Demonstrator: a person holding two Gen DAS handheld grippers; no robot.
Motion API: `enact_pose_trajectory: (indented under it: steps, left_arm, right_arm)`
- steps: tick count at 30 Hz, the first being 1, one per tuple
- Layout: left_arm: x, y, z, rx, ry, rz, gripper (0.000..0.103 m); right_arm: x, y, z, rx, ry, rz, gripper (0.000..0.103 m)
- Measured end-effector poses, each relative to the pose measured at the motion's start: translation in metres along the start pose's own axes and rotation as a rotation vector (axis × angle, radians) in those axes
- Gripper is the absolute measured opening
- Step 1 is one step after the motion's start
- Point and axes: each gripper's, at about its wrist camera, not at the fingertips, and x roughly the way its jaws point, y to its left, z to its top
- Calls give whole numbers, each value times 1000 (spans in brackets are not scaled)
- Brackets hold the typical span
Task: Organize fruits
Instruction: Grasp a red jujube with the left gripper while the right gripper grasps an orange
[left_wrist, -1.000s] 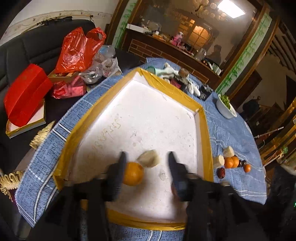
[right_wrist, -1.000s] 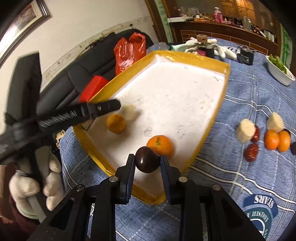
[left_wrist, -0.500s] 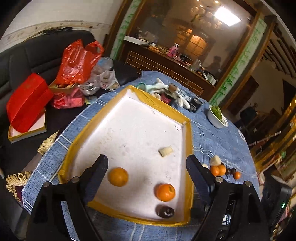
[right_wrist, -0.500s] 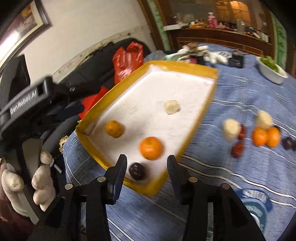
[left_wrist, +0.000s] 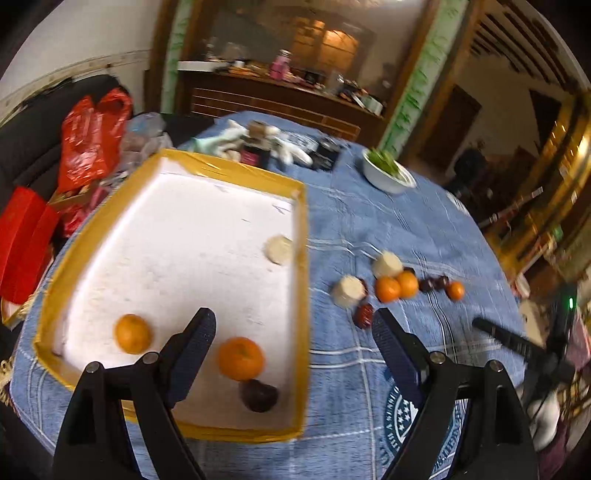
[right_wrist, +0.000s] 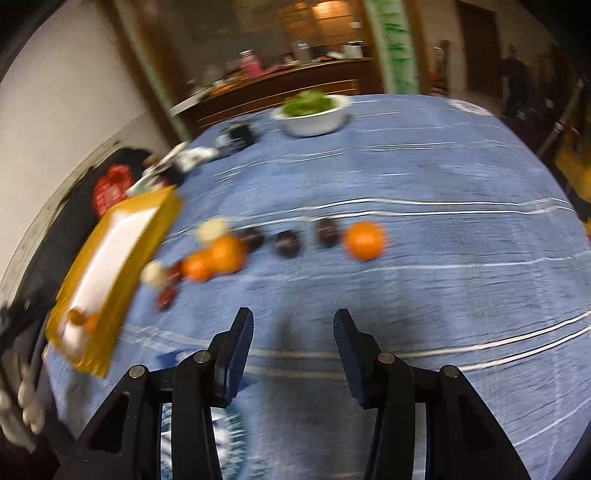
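A white tray with a yellow rim holds two oranges, a dark fruit and a pale banana piece. My left gripper is open and empty, raised above the tray's near right corner. On the blue cloth to the right lie banana pieces, oranges and dark fruits. My right gripper is open and empty above bare cloth, short of the blurred row of oranges and dark fruits. The tray shows at its left.
A white bowl of greens stands at the back of the blue tablecloth. Gloves and small items lie behind the tray. Red bags sit on a black sofa at left.
The right gripper let go of the dark fruit in the tray's near corner, then swung right over the cloth. The left gripper released an orange, opened wide, lifted and turned right.
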Motion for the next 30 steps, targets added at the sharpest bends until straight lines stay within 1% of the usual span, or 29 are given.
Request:
enact_pose_trajectory:
  steps: [2, 5, 8, 11, 14, 16, 17, 18, 20, 21, 25, 27, 28, 29, 30]
  left_arm:
    - [5, -11, -2, 28, 15, -5, 86]
    - [12, -26, -5, 63, 34, -5, 86]
    - [22, -38, -6, 96, 60, -17, 86]
    - [34, -55, -10, 154, 80, -23, 86]
    - [50, -73, -13, 218, 94, -16, 85]
    - [64, -80, -14, 243, 118, 0, 76]
    - [72, -82, -14, 245, 140, 5, 66]
    - [80, -83, -13, 242, 164, 1, 55]
    - [93, -83, -13, 240, 197, -7, 43]
    - [100, -84, -13, 241, 209, 2, 40]
    - [115, -86, -13, 232, 227, 13, 39]
    - [121, -87, -14, 226, 238, 15, 39]
    - [122, -89, -14, 235, 225, 23, 39]
    - [123, -91, -15, 243, 222, 32, 36]
    - [123, -92, -15, 246, 213, 43, 29]
  right_arm:
    - [1, -10, 5, 16, -7, -4, 49]
    - [9, -14, 17, 13, -17, -25, 49]
    - [21, -22, 31, 17, -25, -76, 49]
    - [37, -31, 41, 29, -13, -90, 49]
    - [48, -34, 43, 34, 2, -98, 49]
    - [57, -38, 43, 40, 16, -90, 49]
    - [60, -39, 43, 40, 20, -86, 49]
    - [63, -40, 42, 39, 23, -84, 49]
    - [65, -40, 41, 22, 12, -86, 49]
    - [66, -40, 42, 13, 13, -90, 49]
    - [68, -37, 41, -9, 6, -97, 49]
    - [68, -35, 41, -18, 4, -92, 43]
    - [67, -35, 41, -22, 4, -86, 39]
    - [67, -33, 41, -27, 3, -85, 38]
    - [67, -32, 40, -35, 1, -92, 38]
